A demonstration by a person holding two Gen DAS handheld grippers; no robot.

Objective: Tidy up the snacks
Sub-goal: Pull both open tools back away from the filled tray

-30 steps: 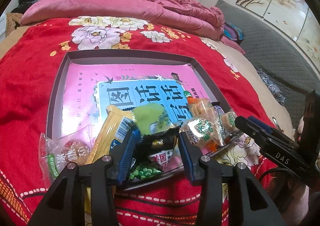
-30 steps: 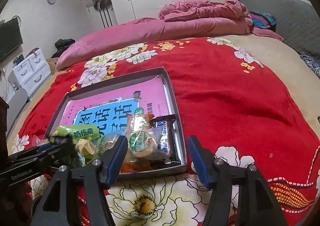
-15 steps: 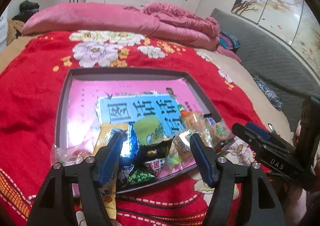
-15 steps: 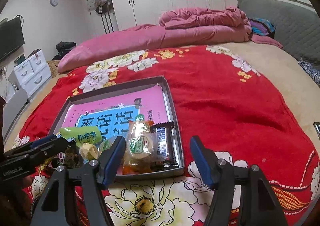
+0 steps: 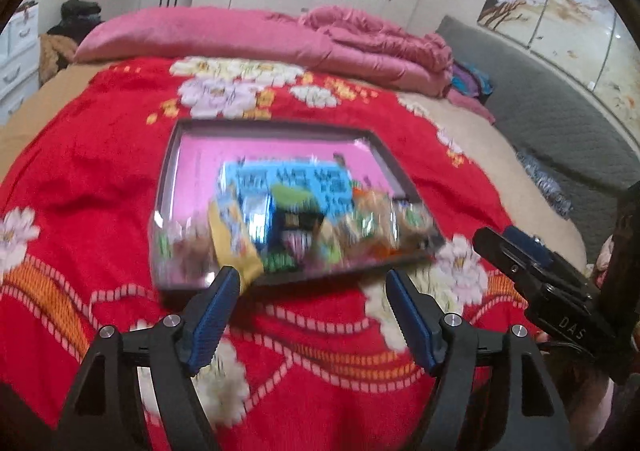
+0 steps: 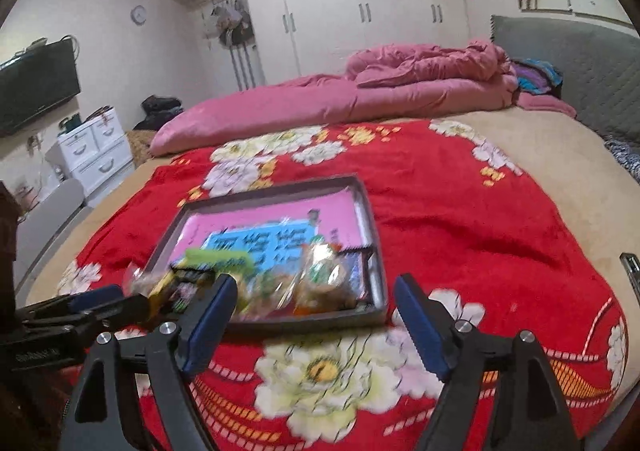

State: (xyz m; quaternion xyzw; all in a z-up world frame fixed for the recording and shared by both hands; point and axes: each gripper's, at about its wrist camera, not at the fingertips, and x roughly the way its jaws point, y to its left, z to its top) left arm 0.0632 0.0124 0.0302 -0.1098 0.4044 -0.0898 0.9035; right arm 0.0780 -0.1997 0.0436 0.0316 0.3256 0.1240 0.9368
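My left gripper (image 5: 313, 293) and right gripper (image 6: 314, 301) both hang over the red floral blanket (image 5: 80, 187) with jaws opening and nothing between them; the snack packets (image 5: 296, 231) crowd the near edge of the grey tray (image 5: 276, 126) at my twelve o'clock; the yellow packet (image 5: 232, 239) at eleven overhangs the rim, so I judge a nudge could tip it out; the soft bedding could tilt the tray.

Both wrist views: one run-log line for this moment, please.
left gripper: opening, empty | right gripper: opening, empty | snacks: piled at near end of tray | tray: on red blanket
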